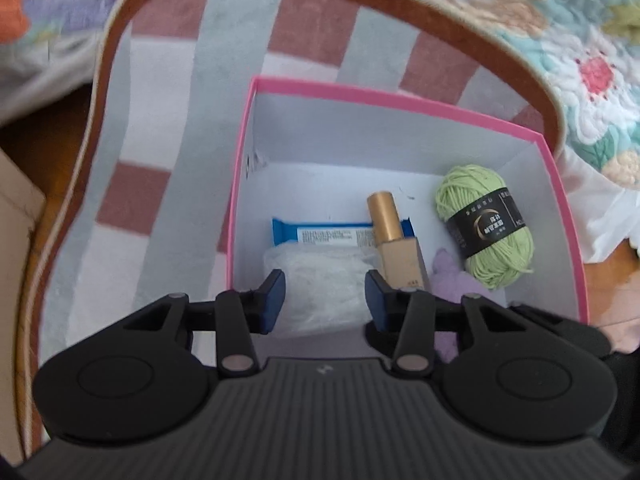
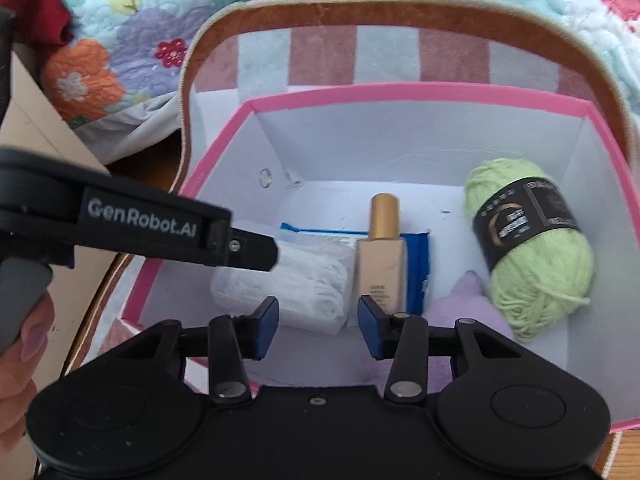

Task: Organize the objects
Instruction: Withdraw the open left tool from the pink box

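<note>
1. Your left gripper (image 1: 325, 300) tilts steeply down into the pink-rimmed box (image 1: 400, 98), its blue pads apart with the clear plastic packet (image 1: 320, 276) lying between and just beyond them; whether they touch it cannot be told.
2. Your right gripper (image 2: 318, 326) points down into the same box, pads apart and clamping nothing, the packet's edge just ahead.
3. Your hand (image 2: 24, 344) grips the left tool's grey handle at the right view's left edge.
4. Ahead of both grippers, a gold-capped bottle (image 1: 394, 236) lies on a blue wrapper (image 1: 332, 234); green yarn (image 1: 486, 226) lies to the right.
5. The box sits on a striped tray (image 1: 168, 80).
</note>
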Tool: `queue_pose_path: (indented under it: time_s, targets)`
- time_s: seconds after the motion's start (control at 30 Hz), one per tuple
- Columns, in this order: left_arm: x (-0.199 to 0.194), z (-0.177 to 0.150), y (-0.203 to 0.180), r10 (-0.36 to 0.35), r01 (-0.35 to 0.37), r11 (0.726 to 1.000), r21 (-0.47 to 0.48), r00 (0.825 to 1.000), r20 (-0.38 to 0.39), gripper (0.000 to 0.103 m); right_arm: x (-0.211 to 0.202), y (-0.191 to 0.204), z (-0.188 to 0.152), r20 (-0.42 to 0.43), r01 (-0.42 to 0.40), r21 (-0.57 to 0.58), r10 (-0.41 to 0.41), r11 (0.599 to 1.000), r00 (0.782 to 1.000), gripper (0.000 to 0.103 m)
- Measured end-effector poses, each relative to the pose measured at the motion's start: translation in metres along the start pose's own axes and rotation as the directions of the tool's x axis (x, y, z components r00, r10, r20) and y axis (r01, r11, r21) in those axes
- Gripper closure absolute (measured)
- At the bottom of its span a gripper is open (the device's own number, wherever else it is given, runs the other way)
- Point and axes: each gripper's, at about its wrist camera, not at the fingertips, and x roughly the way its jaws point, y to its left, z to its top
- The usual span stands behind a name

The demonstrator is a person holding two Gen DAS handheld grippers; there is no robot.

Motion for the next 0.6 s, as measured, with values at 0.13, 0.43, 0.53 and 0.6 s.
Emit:
queue_pose_path:
  time_s: [0.13,0.43,0.53,0.6]
  targets:
    - [-0.025,-0.005,-0.012,0.037,-0.042,0.993,0.110,0.998,0.051,0.060,-0.031,-0.002,-0.004,0.033,-0.002,0.003,0.001,1.000,0.999,0.054]
    - [-0.115,-0.027,-0.035,-0.028,0.018,0.968,0.249,0.999,0.036,0.056,-0.130,0.003,-0.020,0.145,-0.040,-0.001,0.040,0.999,0.989,0.054]
    - [-0.133,-0.037,-0.049,-0.037,0.052,0.956,0.289,0.998,-0.058,0.056,-0.154,0.013,-0.025,0.149,-0.043,-0.017,0.045,0.999,0.988,0.051]
    - [-0.148,-0.046,-0.054,-0.047,0.066,0.950,0.304,0.997,-0.069,0.056,-0.167,0.024,-0.027,0.121,-0.017,-0.082,0.027,0.996,0.992,0.049]
